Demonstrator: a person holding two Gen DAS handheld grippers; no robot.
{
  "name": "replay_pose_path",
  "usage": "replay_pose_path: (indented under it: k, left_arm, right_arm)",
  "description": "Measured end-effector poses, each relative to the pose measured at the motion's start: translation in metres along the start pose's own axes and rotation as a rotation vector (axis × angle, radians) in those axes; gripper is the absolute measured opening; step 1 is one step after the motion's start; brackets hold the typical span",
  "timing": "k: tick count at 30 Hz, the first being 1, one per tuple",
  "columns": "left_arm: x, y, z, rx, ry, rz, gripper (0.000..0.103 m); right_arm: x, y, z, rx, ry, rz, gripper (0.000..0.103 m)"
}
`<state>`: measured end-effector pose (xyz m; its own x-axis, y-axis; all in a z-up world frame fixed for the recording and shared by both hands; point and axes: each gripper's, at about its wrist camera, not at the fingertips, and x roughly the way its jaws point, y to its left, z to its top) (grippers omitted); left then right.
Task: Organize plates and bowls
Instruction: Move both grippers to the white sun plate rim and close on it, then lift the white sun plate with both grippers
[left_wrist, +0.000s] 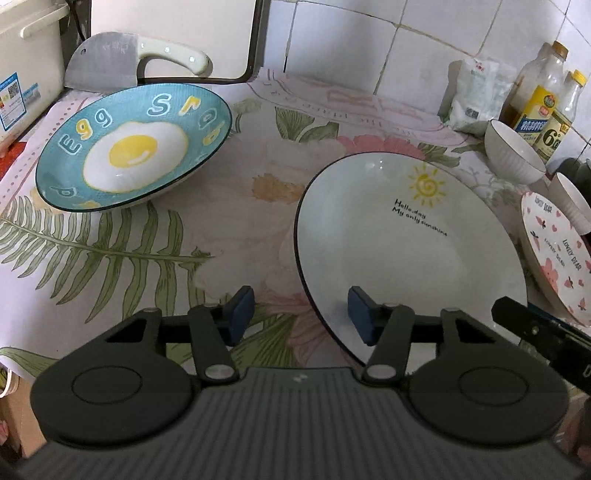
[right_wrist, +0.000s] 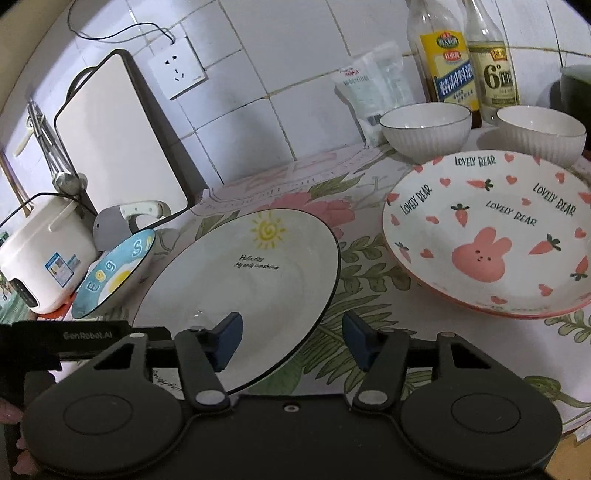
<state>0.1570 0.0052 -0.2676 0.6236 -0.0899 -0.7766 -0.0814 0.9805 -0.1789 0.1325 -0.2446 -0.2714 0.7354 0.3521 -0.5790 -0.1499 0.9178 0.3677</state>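
Note:
A white sun plate (left_wrist: 399, 251) lies on the flowered counter in the left wrist view, right of centre; it also shows in the right wrist view (right_wrist: 251, 284). A blue egg plate (left_wrist: 136, 147) sits at the far left and shows in the right wrist view (right_wrist: 110, 277). A pink rabbit plate (right_wrist: 487, 236) lies to the right, seen edge-on in the left wrist view (left_wrist: 554, 254). Two white ribbed bowls (right_wrist: 424, 129) (right_wrist: 541, 129) stand behind it. My left gripper (left_wrist: 301, 314) is open, its jaws astride the sun plate's near left rim. My right gripper (right_wrist: 291, 339) is open, astride its near right rim.
A cleaver (left_wrist: 107, 61) and a white cutting board (right_wrist: 122, 136) lean at the back left, next to a rice cooker (right_wrist: 40, 251). Oil and vinegar bottles (right_wrist: 447, 55) and a white bag (right_wrist: 376, 88) stand against the tiled wall.

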Motion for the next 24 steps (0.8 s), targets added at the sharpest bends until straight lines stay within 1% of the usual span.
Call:
replay_pose_path:
  k: [1,4,5,6,7,8,9,10,12,13,14,17,20,24]
  left_arm:
    - [0.000,0.000,0.001,-0.006,0.002,-0.006,0.048]
    - [0.002,-0.001,0.003,-0.023,0.013,-0.010,0.046]
    - [0.003,-0.001,0.004,-0.019,0.015,-0.011,0.044]
    - [0.004,-0.002,0.005,-0.019,0.015,-0.015,0.041]
    - [0.004,-0.002,0.006,-0.022,0.017,-0.029,0.033]
    - [0.005,-0.003,0.007,-0.026,0.022,-0.042,0.030]
    - [0.005,-0.003,0.008,-0.034,0.026,-0.049,0.029]
    - [0.006,-0.005,0.008,-0.037,0.020,-0.043,0.029]
    - [0.007,-0.010,0.007,-0.015,-0.001,-0.016,0.030]
    - [0.008,-0.014,0.007,0.002,-0.010,-0.005,0.030]
    - [0.008,-0.017,0.007,0.015,-0.021,0.002,0.030]
    - [0.007,-0.017,0.004,0.015,-0.046,0.006,0.030]
    - [0.007,-0.015,0.005,0.005,-0.038,-0.001,0.028]
    - [0.006,-0.018,0.008,0.039,-0.032,0.005,0.027]
  right_arm:
    - [0.001,0.000,0.000,0.000,0.002,-0.001,0.062]
    - [0.006,-0.002,-0.001,0.003,0.010,0.001,0.061]
    - [0.007,-0.002,-0.001,0.004,0.013,0.002,0.061]
    - [0.008,-0.002,-0.002,0.006,0.017,0.005,0.058]
    - [0.009,-0.002,-0.002,0.008,0.020,0.008,0.053]
    - [0.010,-0.002,-0.001,0.009,0.022,0.011,0.051]
    - [0.011,-0.001,0.000,0.008,0.028,0.007,0.036]
    - [0.010,-0.001,0.001,0.013,0.030,-0.016,0.029]
    - [0.011,-0.003,0.002,0.043,0.037,-0.016,0.026]
    - [0.011,-0.005,0.003,0.055,0.040,-0.016,0.023]
    - [0.012,-0.007,0.003,0.056,0.041,-0.006,0.023]
    - [0.013,-0.009,0.002,0.054,0.038,0.006,0.023]
    - [0.015,-0.010,0.000,0.054,0.033,0.015,0.023]
    - [0.016,-0.001,0.003,-0.012,0.044,-0.012,0.024]
